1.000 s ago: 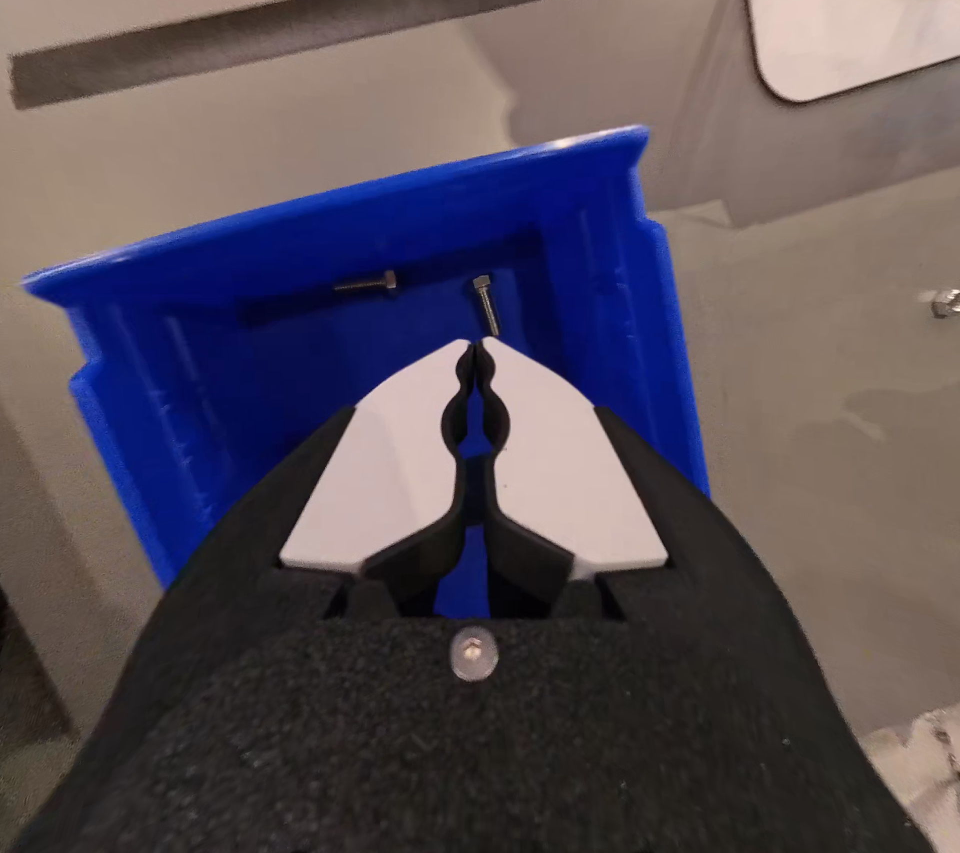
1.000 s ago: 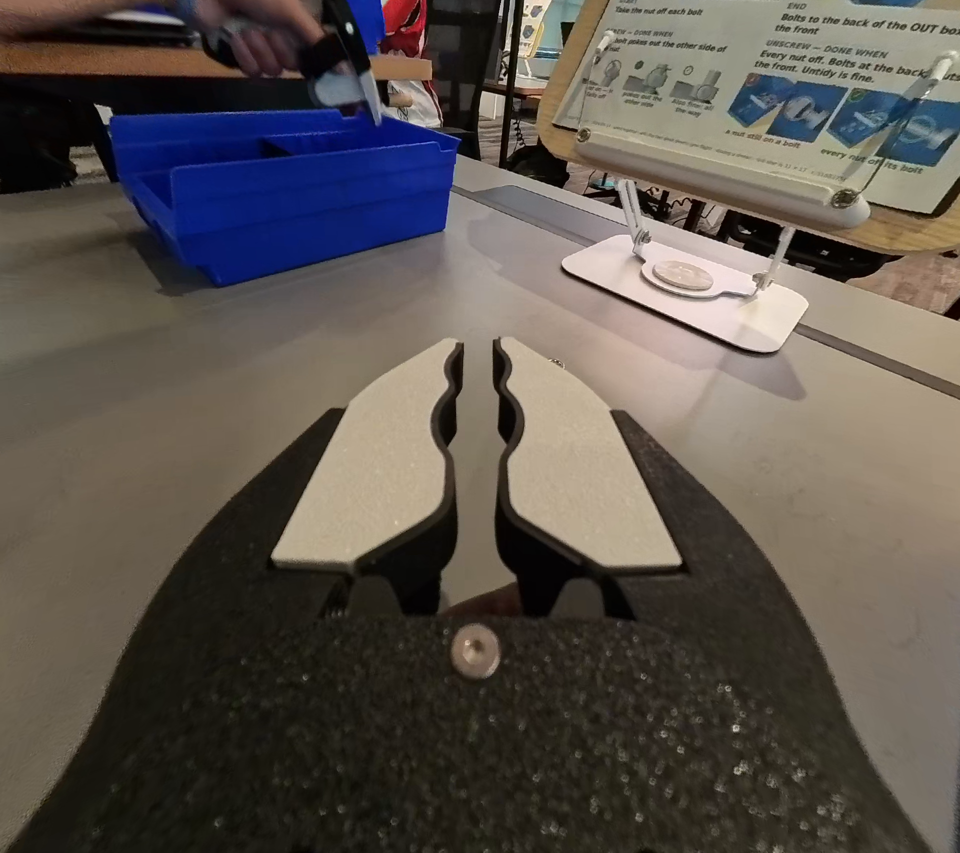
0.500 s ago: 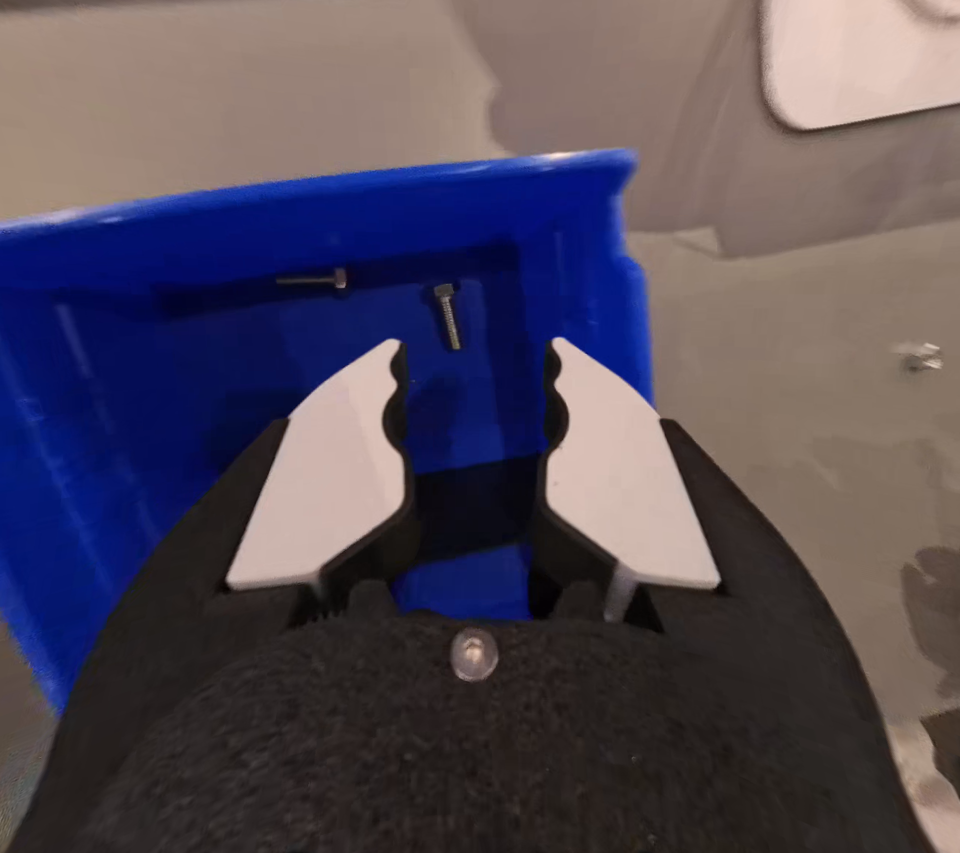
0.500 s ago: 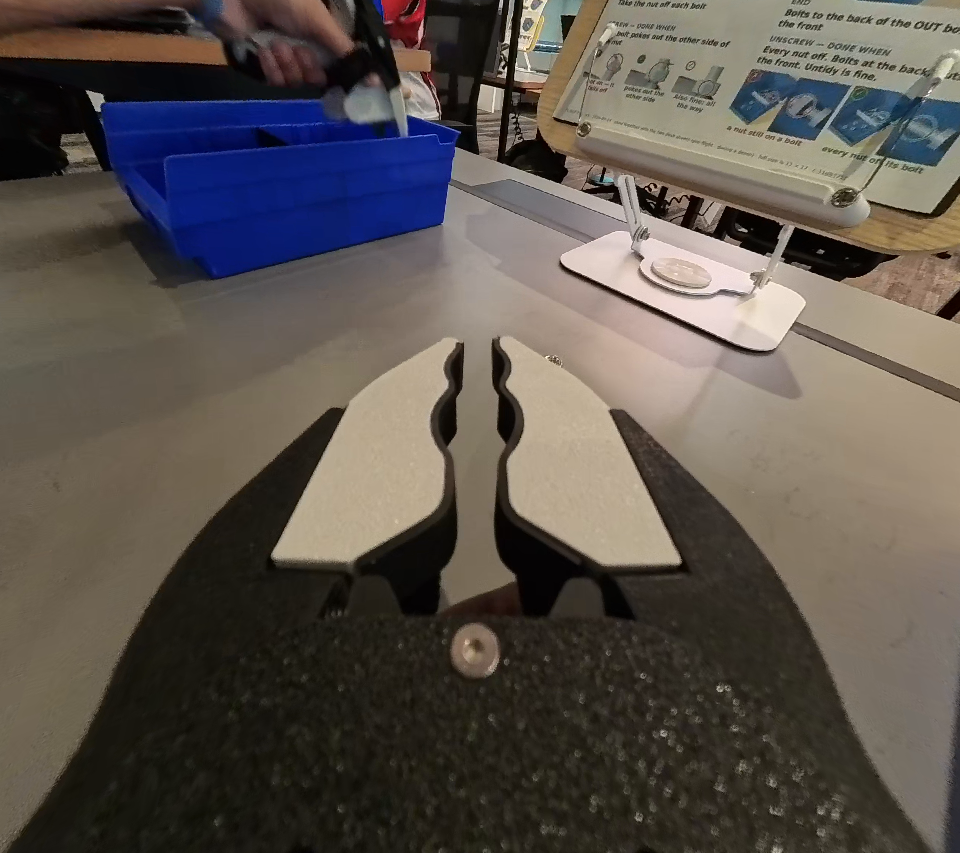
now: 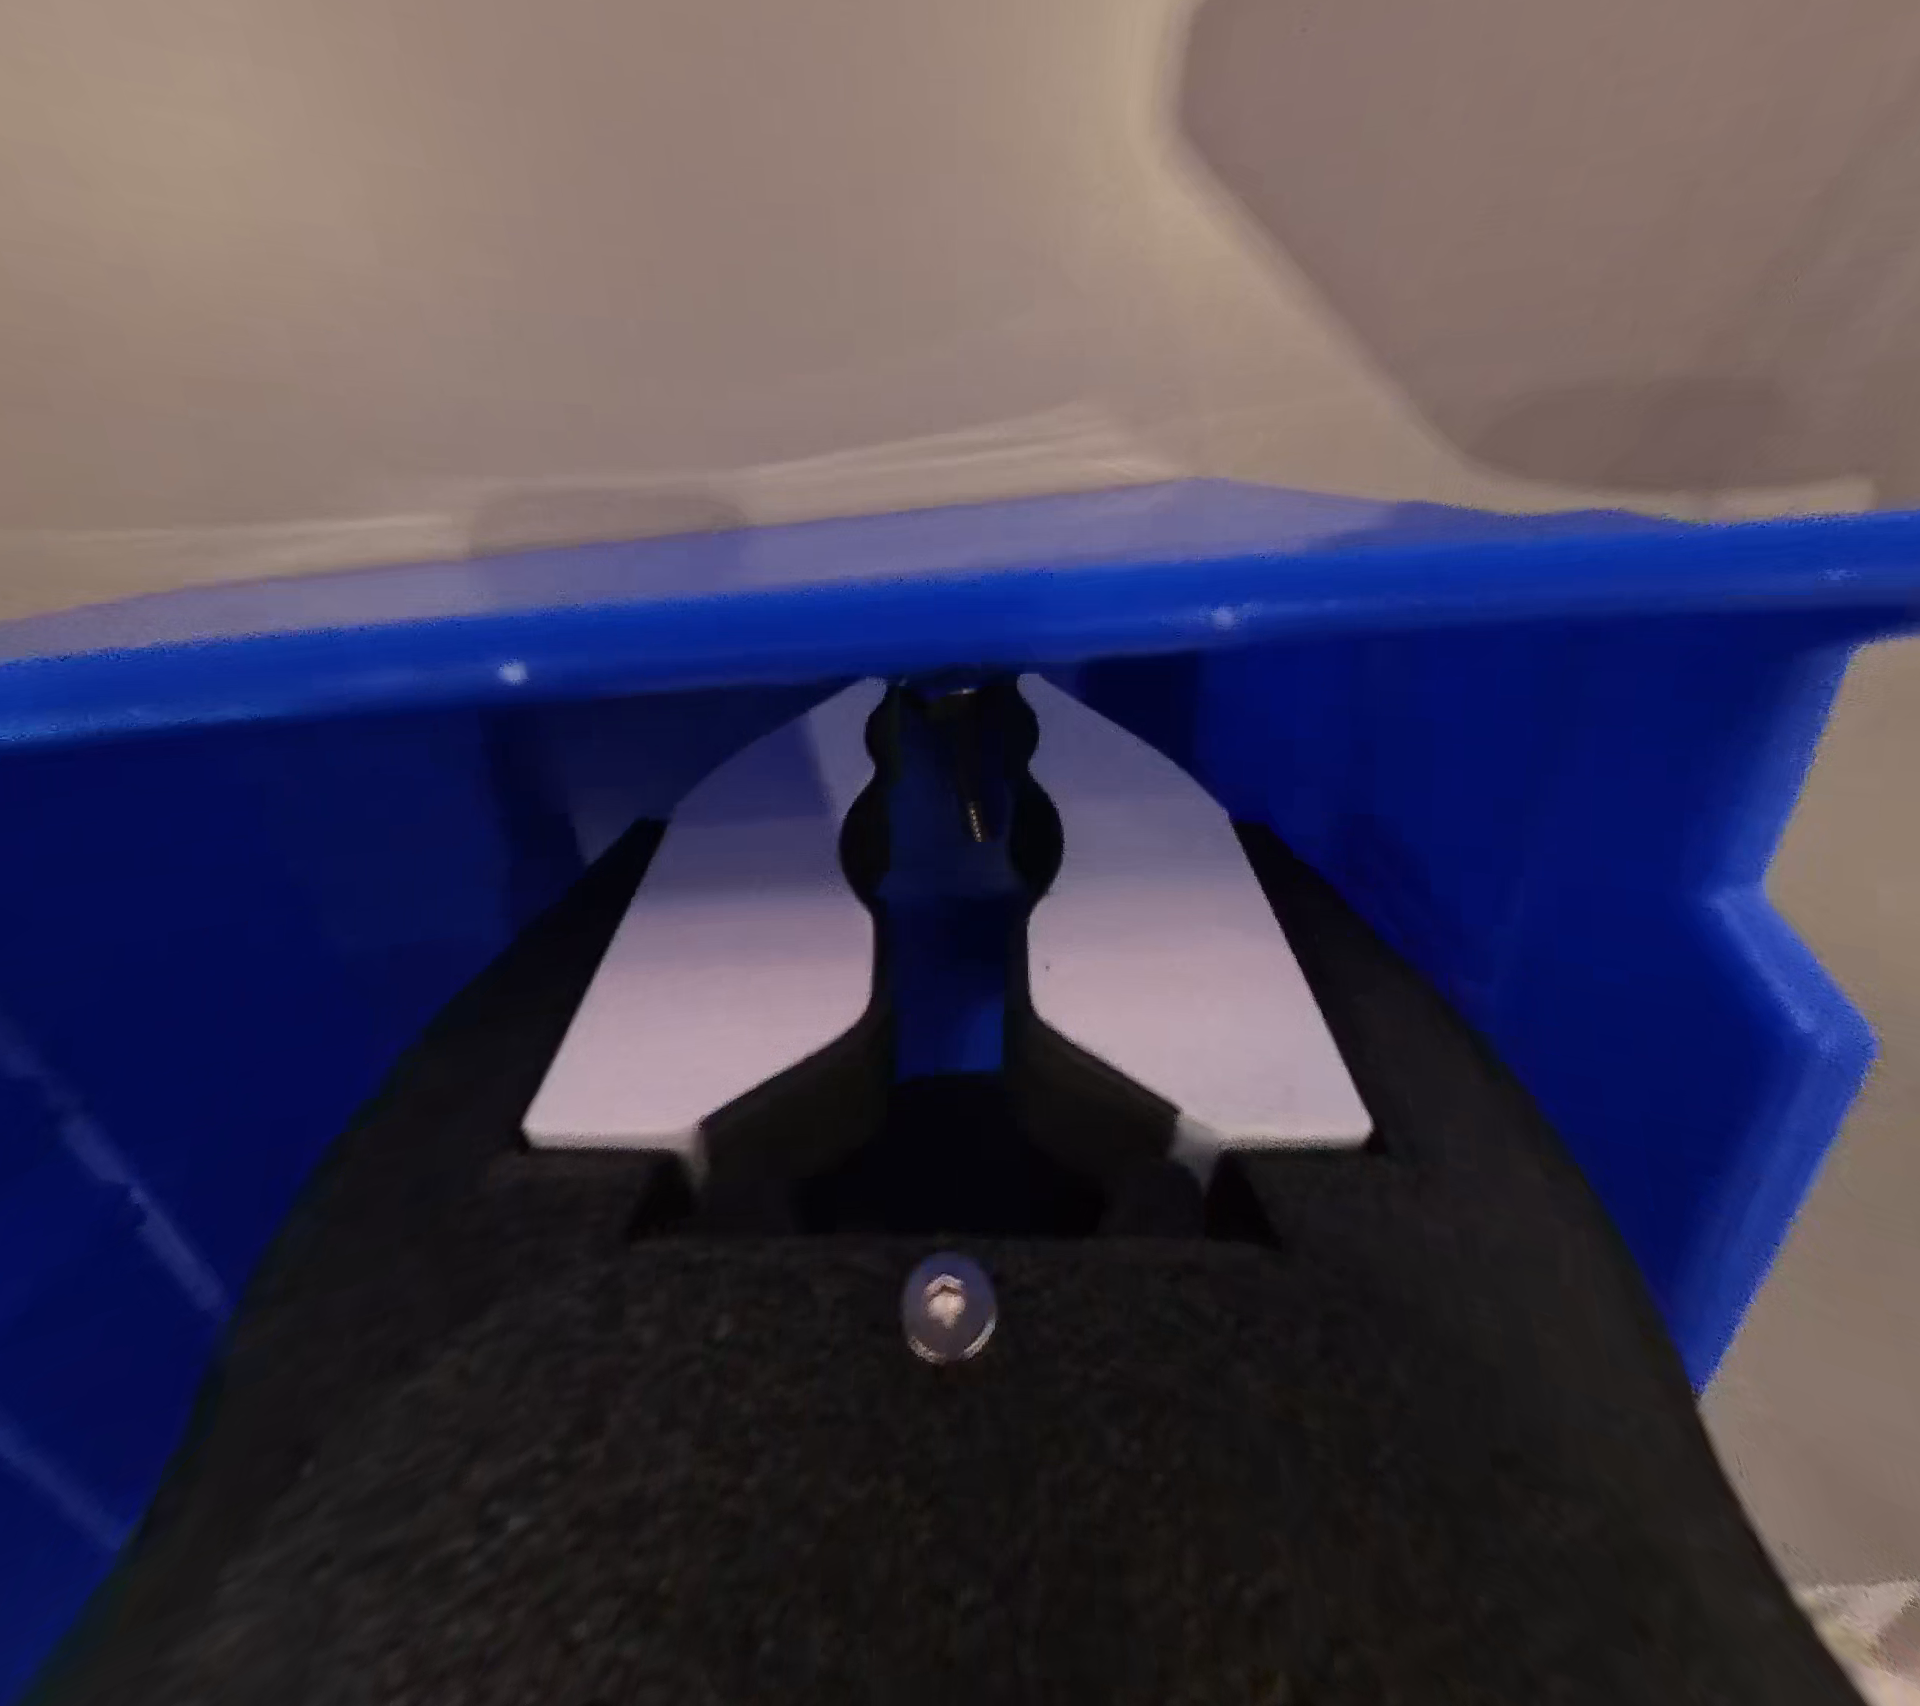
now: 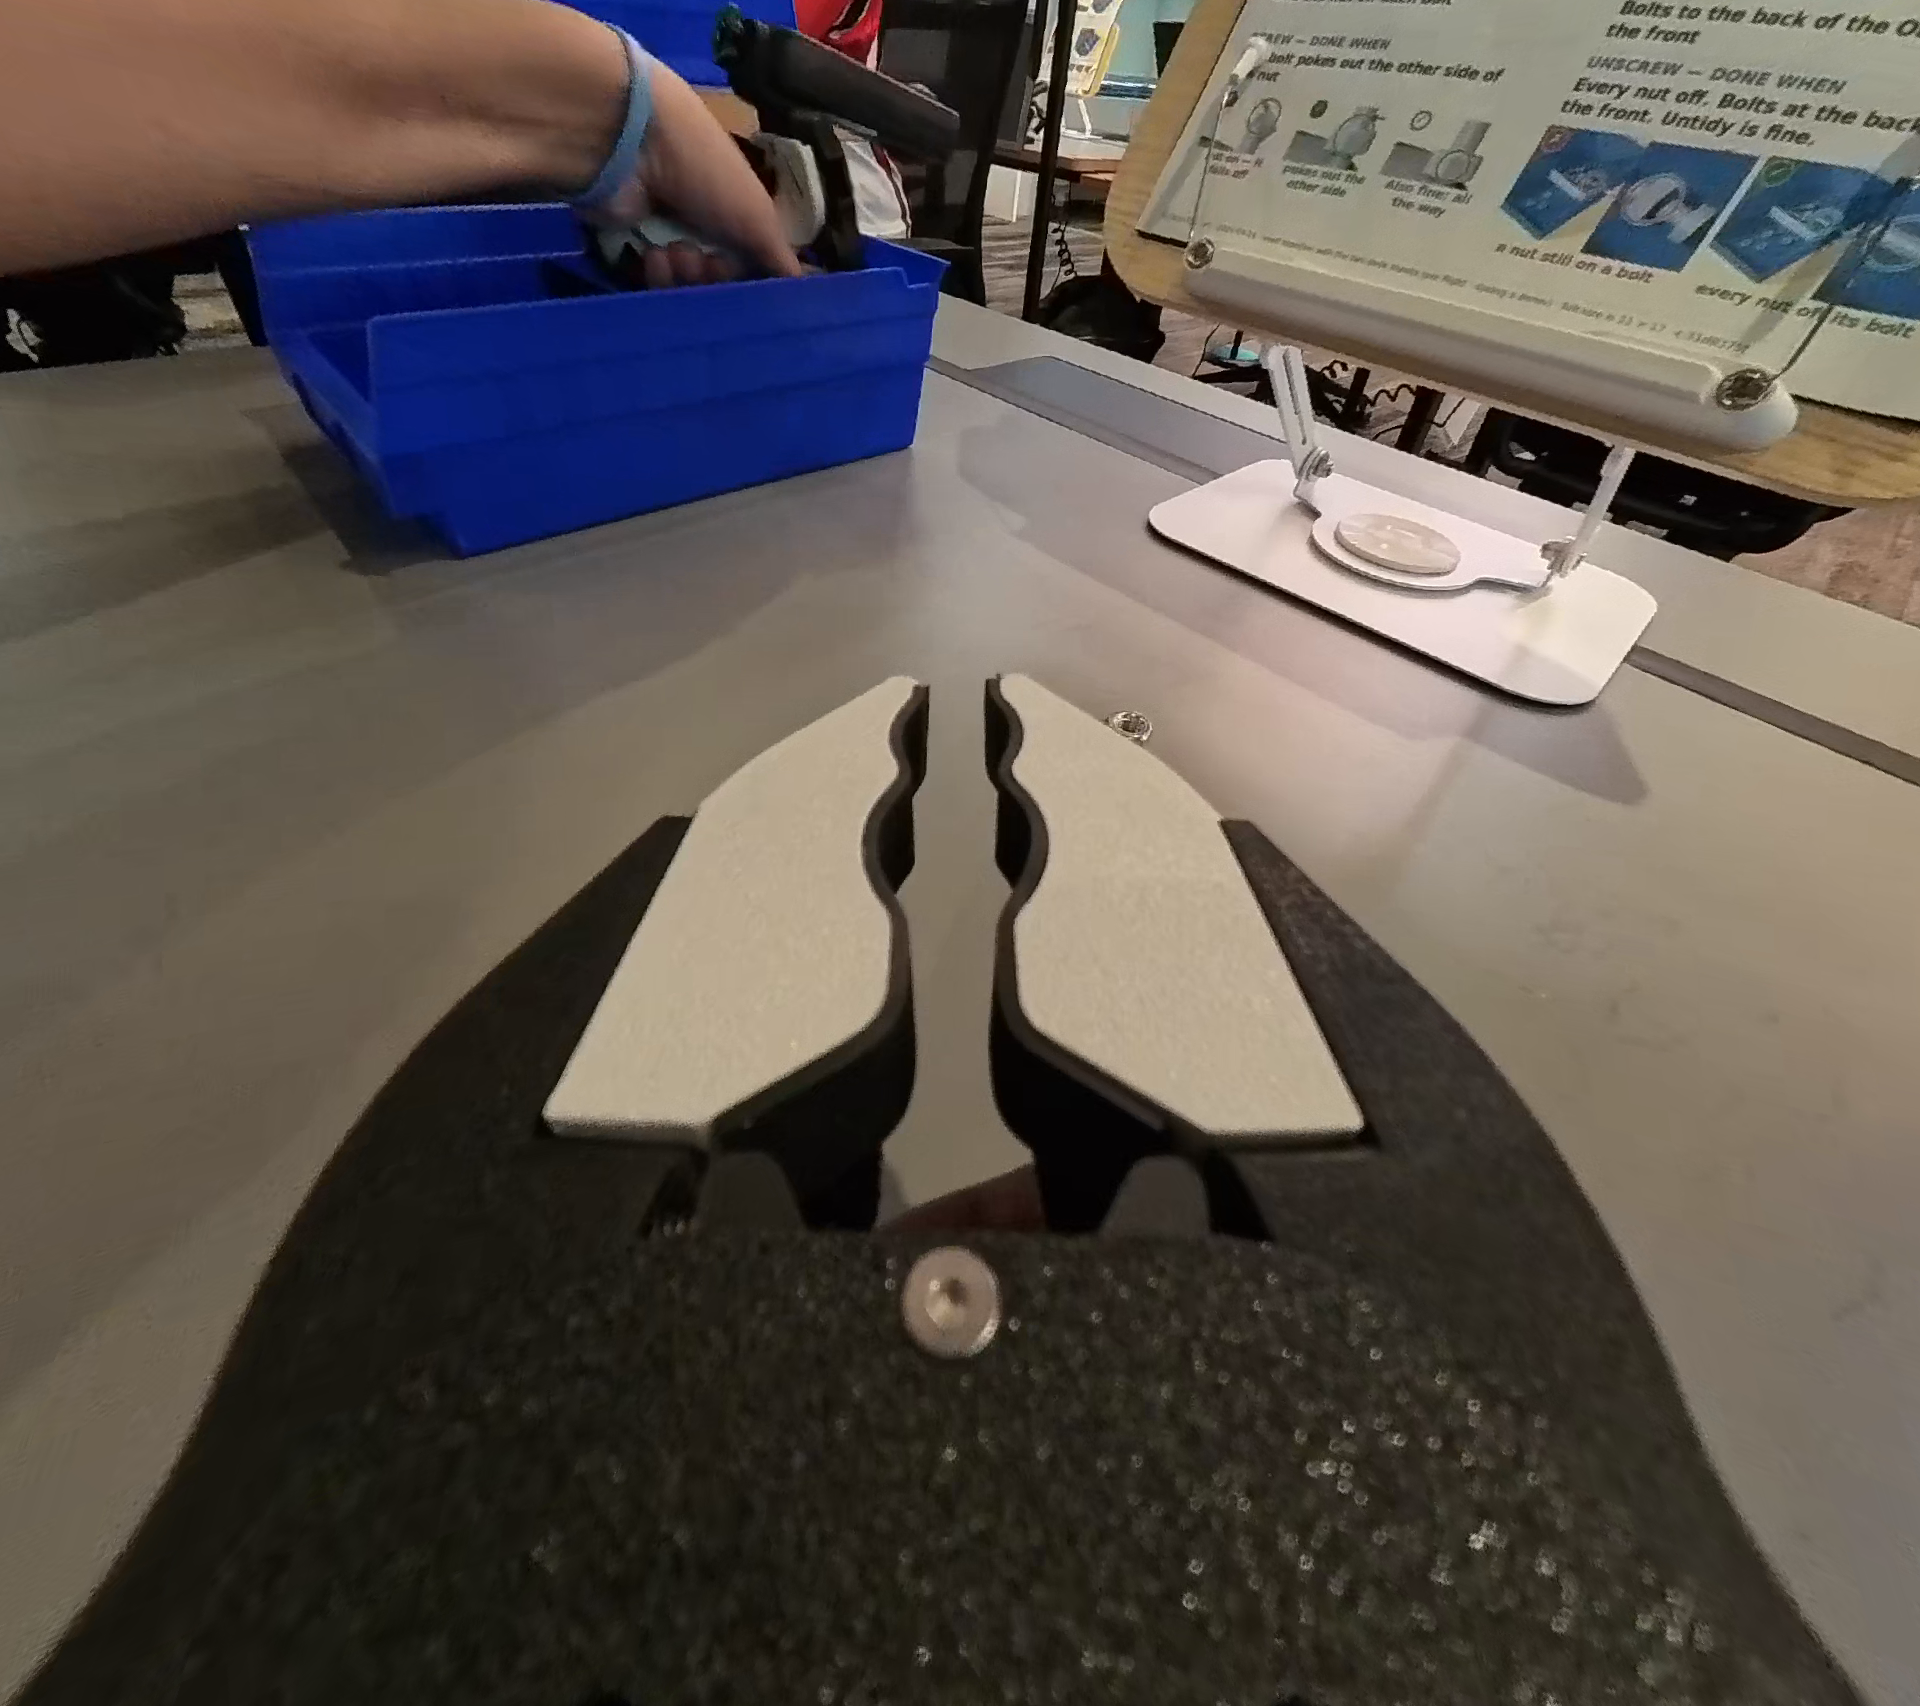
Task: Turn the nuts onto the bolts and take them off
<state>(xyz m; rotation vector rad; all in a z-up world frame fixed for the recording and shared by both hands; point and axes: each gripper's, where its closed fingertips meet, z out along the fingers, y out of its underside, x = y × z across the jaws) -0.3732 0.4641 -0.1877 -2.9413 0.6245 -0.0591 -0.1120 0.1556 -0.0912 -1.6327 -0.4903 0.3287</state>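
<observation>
Down inside the blue bin (image 5: 1455, 877): left claw (image 5: 951, 706), narrowed to a slim gap, tips pressed up near the far wall. Between those tips, a small bolt (image 5: 966, 799), head toward the far wall and threaded end pointing back at the camera, long axis roughly along the fingers, slightly tilted. Gripped or merely lying between the tips? Cannot tell; tips partly hidden under the rim and blurred.

Low over the grey counter (image 6: 416, 773): right claw (image 6: 956, 706), parted by a narrow slot, holding nothing. Just beyond its right fingertip, a lone nut (image 6: 1129, 724) flat on the counter. Farther off to the left, the bin with a hand (image 6: 691, 202) reaching in. Farther right, a white stand (image 6: 1455, 607) carrying an instruction board (image 6: 1507, 98).
</observation>
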